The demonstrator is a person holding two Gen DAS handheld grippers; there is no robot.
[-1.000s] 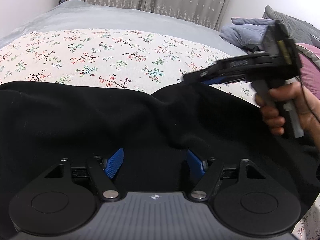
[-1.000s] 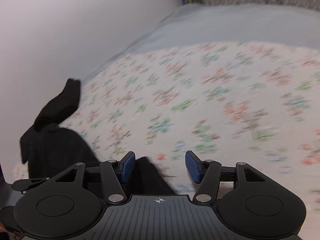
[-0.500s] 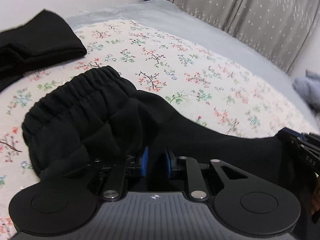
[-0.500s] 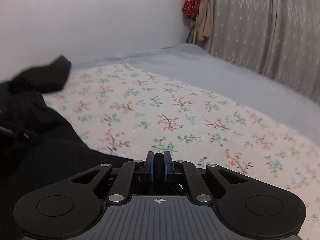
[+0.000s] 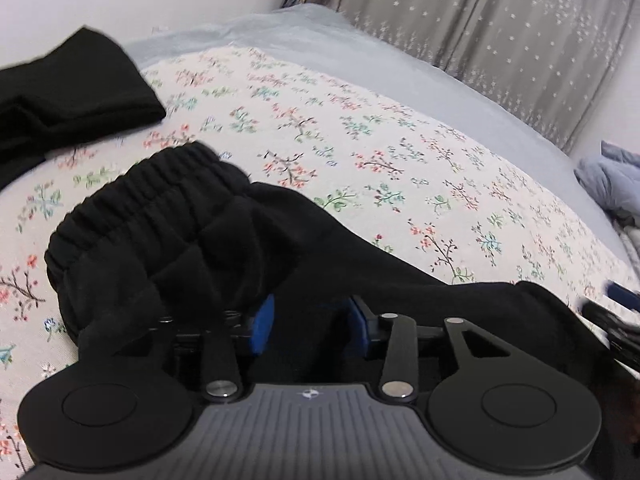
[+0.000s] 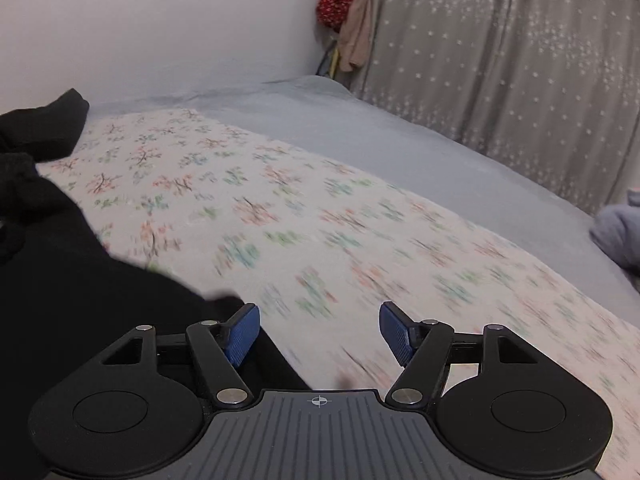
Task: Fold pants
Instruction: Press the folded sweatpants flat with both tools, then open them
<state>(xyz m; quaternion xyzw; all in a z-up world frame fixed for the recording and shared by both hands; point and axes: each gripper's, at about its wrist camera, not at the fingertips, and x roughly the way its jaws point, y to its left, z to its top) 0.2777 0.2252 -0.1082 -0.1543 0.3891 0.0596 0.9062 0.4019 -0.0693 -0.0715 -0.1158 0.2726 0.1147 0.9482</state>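
Black pants (image 5: 192,248) lie bunched on the floral sheet (image 5: 400,152), their elastic waistband (image 5: 132,196) facing up at the left. One leg end (image 5: 72,88) rests further back at the left. My left gripper (image 5: 310,322) sits low over the cloth. Its jaws are opening, with black fabric lying between the blue pads (image 5: 262,326) and the pads standing apart from it. In the right wrist view my right gripper (image 6: 320,330) is also opening, over bare floral sheet with nothing between its fingers. The pants (image 6: 80,288) reach up to its left finger. Part of the right gripper (image 5: 612,316) shows at the right edge of the left wrist view.
The floral sheet covers a bed with a grey sheet (image 6: 400,132) beyond it. A white wall (image 6: 160,28) runs along the left and a grey starred curtain (image 6: 520,60) along the back. Hanging clothes (image 6: 348,24) fill the corner. A grey garment heap (image 5: 612,184) sits at the right.
Both grippers swung left across the bed and shut on the pants half a second ago. Both have now spread their jaws, and the right one has pulled off the cloth.
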